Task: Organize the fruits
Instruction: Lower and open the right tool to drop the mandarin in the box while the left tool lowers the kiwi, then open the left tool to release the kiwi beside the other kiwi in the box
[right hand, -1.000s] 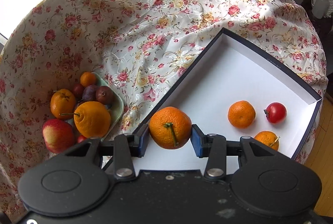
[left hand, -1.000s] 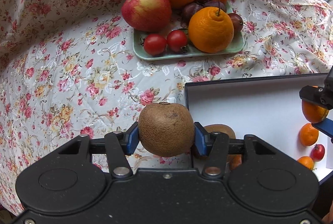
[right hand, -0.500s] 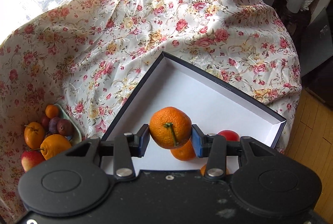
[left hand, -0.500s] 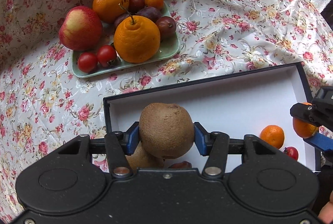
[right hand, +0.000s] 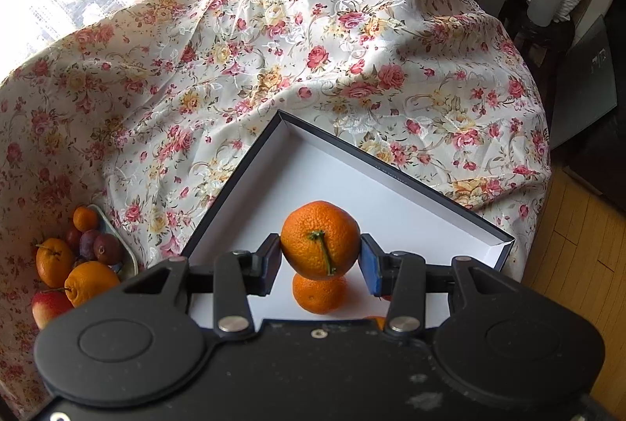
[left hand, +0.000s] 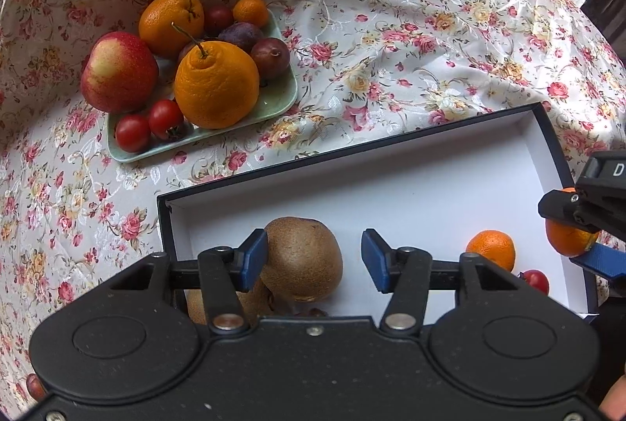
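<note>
My left gripper (left hand: 313,260) is standing with its fingers spread apart; the kiwi (left hand: 301,258) is sitting between them inside the box (left hand: 352,155), brushing the left pad while a clear gap is showing on the right. The kiwi's long axis is running roughly upright in the left wrist view, its blunt end facing up, and it is leaning against a second kiwi (left hand: 250,299) in the box's near-left corner.

My right gripper (right hand: 321,260) is squeezing a mandarin (right hand: 321,239) between both pads, stem (right hand: 324,250) facing the camera and trailing downward. It is hanging over the box's right end, directly above another mandarin (right hand: 319,294) lying on the white floor; a cherry tomato (left hand: 534,280) is lying just beside that one.

Beyond the box's far-left corner, the green plate (left hand: 281,104) is carrying the remaining fruit on the floral tablecloth (left hand: 411,29).

On the right gripper's body I am reading a single letter "D" (left hand: 618,169); the rest is cut off.
</note>
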A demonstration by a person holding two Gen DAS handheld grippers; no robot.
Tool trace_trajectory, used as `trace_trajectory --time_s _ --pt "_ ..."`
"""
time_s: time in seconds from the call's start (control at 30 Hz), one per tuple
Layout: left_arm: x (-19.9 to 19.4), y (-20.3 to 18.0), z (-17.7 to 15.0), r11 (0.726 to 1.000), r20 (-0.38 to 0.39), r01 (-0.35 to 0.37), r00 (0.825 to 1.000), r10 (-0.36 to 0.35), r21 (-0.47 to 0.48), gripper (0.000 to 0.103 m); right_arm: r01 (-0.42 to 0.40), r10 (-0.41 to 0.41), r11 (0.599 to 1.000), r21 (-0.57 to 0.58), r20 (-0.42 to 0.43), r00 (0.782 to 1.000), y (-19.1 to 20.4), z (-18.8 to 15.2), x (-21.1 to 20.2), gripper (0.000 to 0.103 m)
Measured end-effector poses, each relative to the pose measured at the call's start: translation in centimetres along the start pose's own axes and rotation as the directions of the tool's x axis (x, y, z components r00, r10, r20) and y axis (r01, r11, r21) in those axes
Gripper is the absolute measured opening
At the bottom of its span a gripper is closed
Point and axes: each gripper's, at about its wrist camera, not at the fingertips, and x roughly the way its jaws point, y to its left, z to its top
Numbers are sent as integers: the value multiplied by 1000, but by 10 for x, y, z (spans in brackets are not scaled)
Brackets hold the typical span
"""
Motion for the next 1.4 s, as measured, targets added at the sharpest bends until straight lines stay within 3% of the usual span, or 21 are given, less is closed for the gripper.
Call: trace_trajectory --time_s 0.37,0.97,1.4 --pt "1 1 0 1000 -7 4 1000 -4 -6 59 32 -33 999 26 56 998 -3 4 -5 44" --pt "-6 9 -3 1000 5 -3 1000 3 -2 59 34 -35 998 -46 -24 999 11 -6 -2 44" --pt "-29 57 -16 998 32 -28 999 30 -62 59 -29 23 994 -105 -60 998 51 -39 -18 44"
